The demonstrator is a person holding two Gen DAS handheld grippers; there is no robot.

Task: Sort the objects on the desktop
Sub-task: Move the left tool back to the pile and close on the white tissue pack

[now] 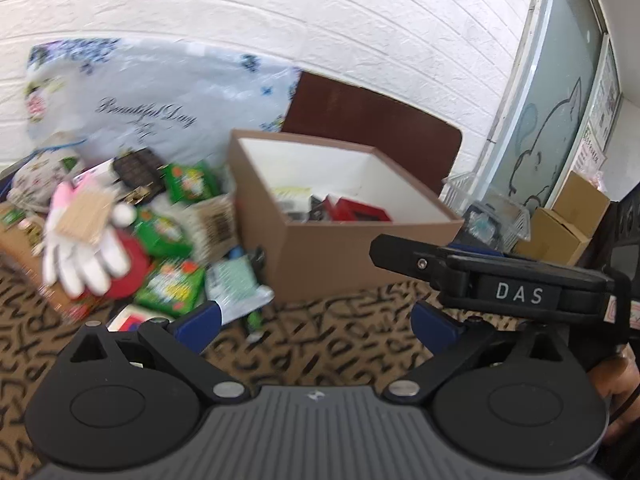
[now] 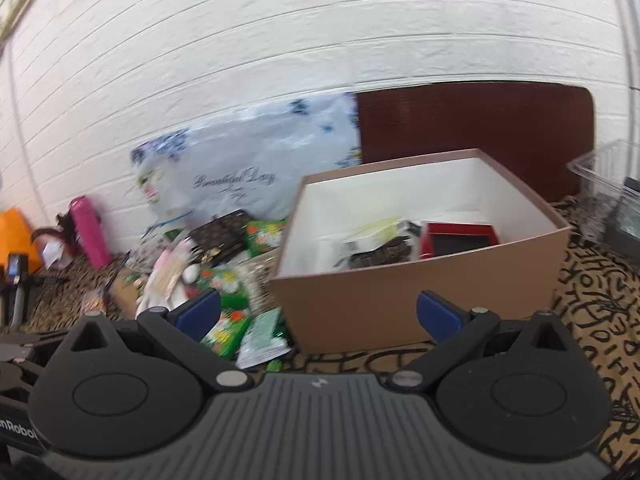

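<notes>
From the left wrist, the left gripper (image 1: pixel 316 322) hangs with its blue pads spread wide and nothing between them, above a cloth (image 1: pixel 328 344) printed with black letters. Ahead stands a brown box (image 1: pixel 340 256), open on top, with a red case (image 1: pixel 360 212) and other small items inside. Left of the box lies a heap: green packets (image 1: pixel 170 284), a white glove (image 1: pixel 84 256) with a tan card on it, a red lid (image 1: pixel 130 272), and a dark wallet (image 1: pixel 138 170) farther back. A floral bag (image 1: pixel 152 108) leans on the white wall behind the heap. The right gripper (image 1: pixel 480 280), marked DAS, crosses the right side in front of the box's corner; its state cannot be told from here. From the right wrist, the right gripper (image 2: pixel 318 314) is also spread wide and empty, facing the box (image 2: pixel 400 304). The packets (image 2: pixel 226 328) lie just left of the box, touching its base. A pink bottle (image 2: pixel 88 232) stands by the wall, far left, and a clear tub (image 2: pixel 608 184) sits at the right edge.
</notes>
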